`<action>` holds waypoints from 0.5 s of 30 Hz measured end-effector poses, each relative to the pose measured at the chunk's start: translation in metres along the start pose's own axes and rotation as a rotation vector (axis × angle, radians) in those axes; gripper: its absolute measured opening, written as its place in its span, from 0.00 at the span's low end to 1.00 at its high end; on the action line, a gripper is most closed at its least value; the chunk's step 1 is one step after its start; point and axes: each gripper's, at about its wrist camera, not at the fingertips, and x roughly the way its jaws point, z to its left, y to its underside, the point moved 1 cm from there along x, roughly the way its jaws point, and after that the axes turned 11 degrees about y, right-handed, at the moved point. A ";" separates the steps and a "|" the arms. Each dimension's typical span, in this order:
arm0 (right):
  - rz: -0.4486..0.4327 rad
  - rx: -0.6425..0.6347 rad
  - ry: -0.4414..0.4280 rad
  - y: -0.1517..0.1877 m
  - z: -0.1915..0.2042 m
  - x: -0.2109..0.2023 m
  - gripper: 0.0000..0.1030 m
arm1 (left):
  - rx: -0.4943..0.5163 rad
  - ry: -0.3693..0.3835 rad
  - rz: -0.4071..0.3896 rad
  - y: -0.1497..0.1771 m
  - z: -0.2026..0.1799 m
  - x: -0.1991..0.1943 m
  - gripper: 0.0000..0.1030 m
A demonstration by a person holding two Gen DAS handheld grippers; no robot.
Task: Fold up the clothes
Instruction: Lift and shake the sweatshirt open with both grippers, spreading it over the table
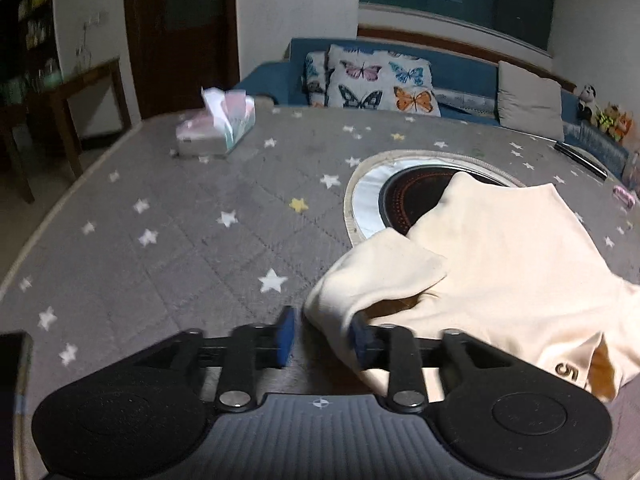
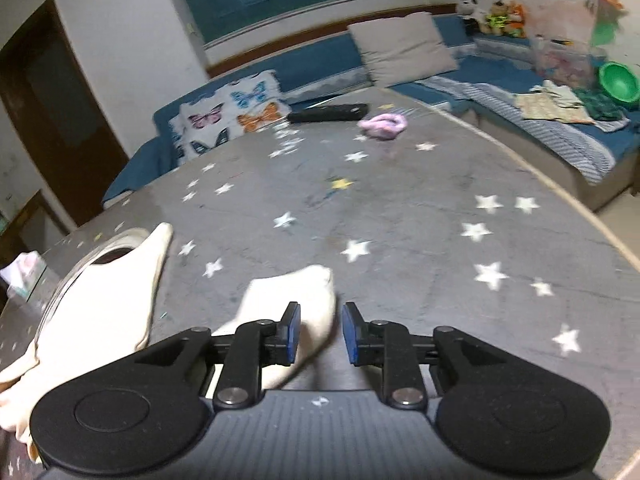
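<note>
On the starred tablecloth [image 1: 160, 240], cream garment [image 1: 500, 264] between 2 parted grippers.

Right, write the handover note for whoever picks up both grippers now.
Left gripper: jaws apart, cream cotton garment edge lies against its right pad, not pinched.
Right gripper: jaws apart, a cream corner between them, loose.
Garment lies on the grey star-print table cover, partly over the round black burner; one flap is folded over.
Pink tissue box and pink scrunchie sit clear of it.
Left: regrip, finish the folds, flatten.
</note>
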 end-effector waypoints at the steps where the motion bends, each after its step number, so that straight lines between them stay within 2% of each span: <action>1: -0.009 0.006 -0.001 -0.001 -0.003 -0.004 0.29 | 0.021 0.001 -0.010 0.002 -0.003 -0.005 0.40; 2: -0.018 0.011 -0.002 -0.002 -0.006 -0.008 0.33 | 0.046 0.017 -0.021 0.004 -0.008 -0.010 0.43; 5: -0.035 -0.011 -0.025 -0.001 -0.001 -0.015 0.34 | 0.140 0.080 -0.040 0.013 -0.031 -0.025 0.44; 9: -0.033 -0.117 -0.085 0.004 0.029 -0.015 0.35 | 0.280 0.209 -0.029 0.032 -0.075 -0.035 0.44; 12: -0.031 -0.218 -0.097 0.011 0.056 -0.010 0.37 | 0.368 0.323 0.000 0.046 -0.111 -0.033 0.44; 15: -0.003 -0.291 -0.103 0.017 0.077 0.000 0.37 | 0.442 0.396 0.022 0.057 -0.140 -0.028 0.44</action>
